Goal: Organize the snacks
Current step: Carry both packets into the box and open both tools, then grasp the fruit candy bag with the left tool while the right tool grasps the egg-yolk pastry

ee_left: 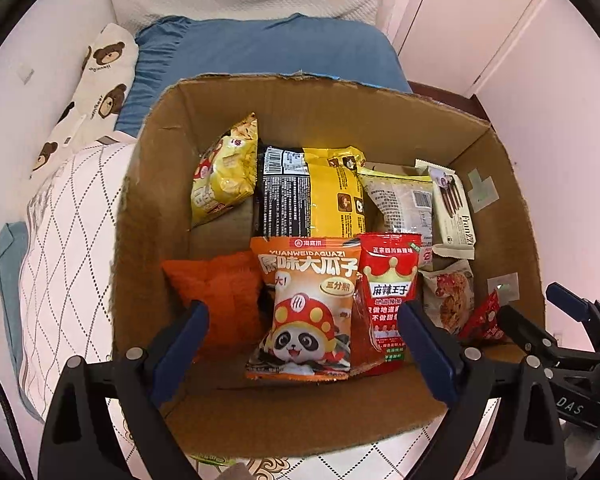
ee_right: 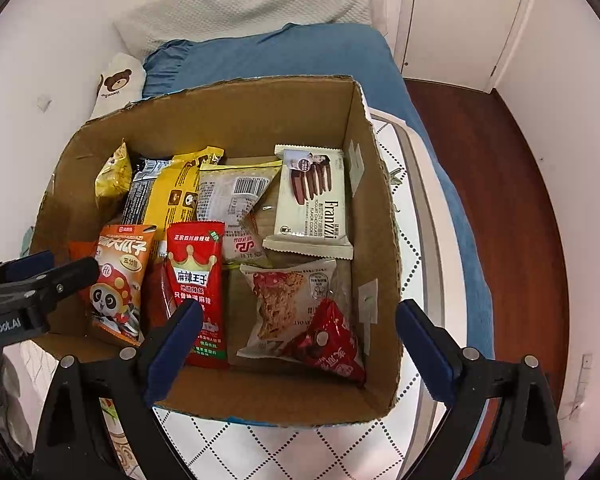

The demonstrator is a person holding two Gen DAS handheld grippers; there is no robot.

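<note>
Brown cardboard box [ee_left: 148,184] stands open-topped on a white quilt [ee_left: 68,216] with a dotted diamond pattern, and the snacks lie inside it. Along the far wall sit a yellow chip bag [ee_left: 224,172], a yellow-and-black packet [ee_left: 312,192], a clear grey pouch [ee_right: 236,196] and a cream Franzzi wafer pack [ee_right: 312,204]. Nearer the front lie an orange sunflower-seed packet [ee_left: 308,304] with a panda, a red spicy-strip packet [ee_left: 384,296], a clear bread bag [ee_right: 288,304] and a small red triangular packet [ee_right: 328,340]. A plain orange packet [ee_left: 216,288] rests left of the panda one. The left gripper [ee_left: 302,328] hangs over the front of the box, its 2 blue-padded fingers spread wide with nothing between them. The right gripper [ee_right: 298,320] is likewise spread apart and empty above the right half of the box.
</note>
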